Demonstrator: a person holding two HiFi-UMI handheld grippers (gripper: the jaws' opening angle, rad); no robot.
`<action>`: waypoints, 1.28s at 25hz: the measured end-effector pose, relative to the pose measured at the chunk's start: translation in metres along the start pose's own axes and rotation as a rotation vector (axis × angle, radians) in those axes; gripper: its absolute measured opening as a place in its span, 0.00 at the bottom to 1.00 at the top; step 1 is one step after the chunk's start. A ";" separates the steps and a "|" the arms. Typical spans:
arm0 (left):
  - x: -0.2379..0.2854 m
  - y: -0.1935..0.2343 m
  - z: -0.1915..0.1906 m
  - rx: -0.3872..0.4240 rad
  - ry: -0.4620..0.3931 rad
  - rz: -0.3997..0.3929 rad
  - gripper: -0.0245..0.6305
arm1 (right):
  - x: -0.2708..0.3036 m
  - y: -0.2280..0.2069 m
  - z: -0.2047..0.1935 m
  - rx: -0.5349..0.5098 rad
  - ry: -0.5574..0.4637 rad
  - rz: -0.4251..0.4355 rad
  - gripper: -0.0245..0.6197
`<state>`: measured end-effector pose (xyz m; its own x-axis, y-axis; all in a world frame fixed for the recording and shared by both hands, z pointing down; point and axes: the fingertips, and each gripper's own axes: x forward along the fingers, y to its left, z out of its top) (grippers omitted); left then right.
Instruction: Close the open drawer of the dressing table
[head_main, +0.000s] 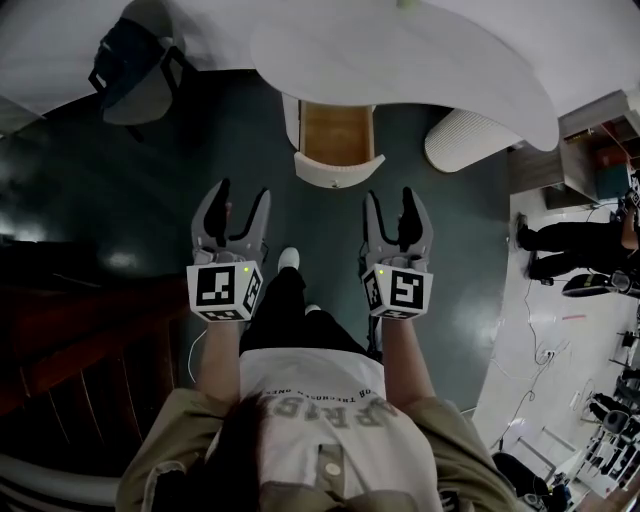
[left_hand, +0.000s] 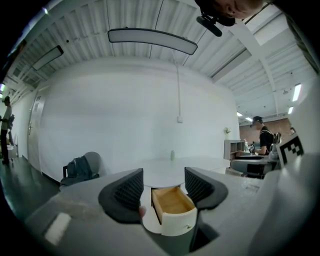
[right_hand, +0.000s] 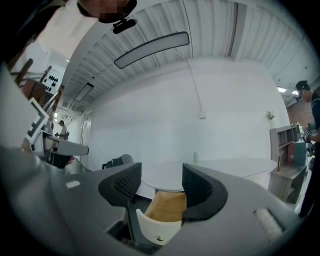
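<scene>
The dressing table (head_main: 400, 50) is white with a rounded top. Its drawer (head_main: 338, 145) stands pulled out toward me, wooden inside, with a curved white front (head_main: 338, 170). My left gripper (head_main: 232, 208) is open and empty, short of the drawer and to its left. My right gripper (head_main: 398, 212) is open and empty too, short of the drawer and to its right. In the left gripper view the drawer (left_hand: 172, 207) shows between the jaws, some way ahead. In the right gripper view the drawer (right_hand: 162, 217) sits low between the jaws, a small knob on its front.
A grey chair (head_main: 135, 65) with a dark bag stands at the table's left. A white ribbed cylinder (head_main: 465, 140) stands under the table's right end. A person (head_main: 570, 250) in dark clothes is at the far right, near shelving. My own white shoe (head_main: 288, 258) shows below the drawer.
</scene>
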<state>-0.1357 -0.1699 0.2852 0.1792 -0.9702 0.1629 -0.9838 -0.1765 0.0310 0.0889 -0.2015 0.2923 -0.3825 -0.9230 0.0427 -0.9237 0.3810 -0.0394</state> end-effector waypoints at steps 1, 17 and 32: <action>0.004 0.001 -0.006 0.002 0.001 -0.004 0.45 | 0.004 0.000 -0.009 -0.001 0.004 -0.001 0.42; 0.080 0.021 -0.127 0.024 -0.027 -0.053 0.45 | 0.065 -0.017 -0.184 0.000 0.054 -0.036 0.42; 0.115 0.004 -0.250 0.060 0.013 -0.068 0.46 | 0.101 -0.018 -0.335 -0.019 0.141 0.032 0.46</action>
<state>-0.1190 -0.2406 0.5506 0.2449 -0.9535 0.1757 -0.9677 -0.2516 -0.0168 0.0601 -0.2835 0.6317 -0.4095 -0.8940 0.1817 -0.9107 0.4123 -0.0241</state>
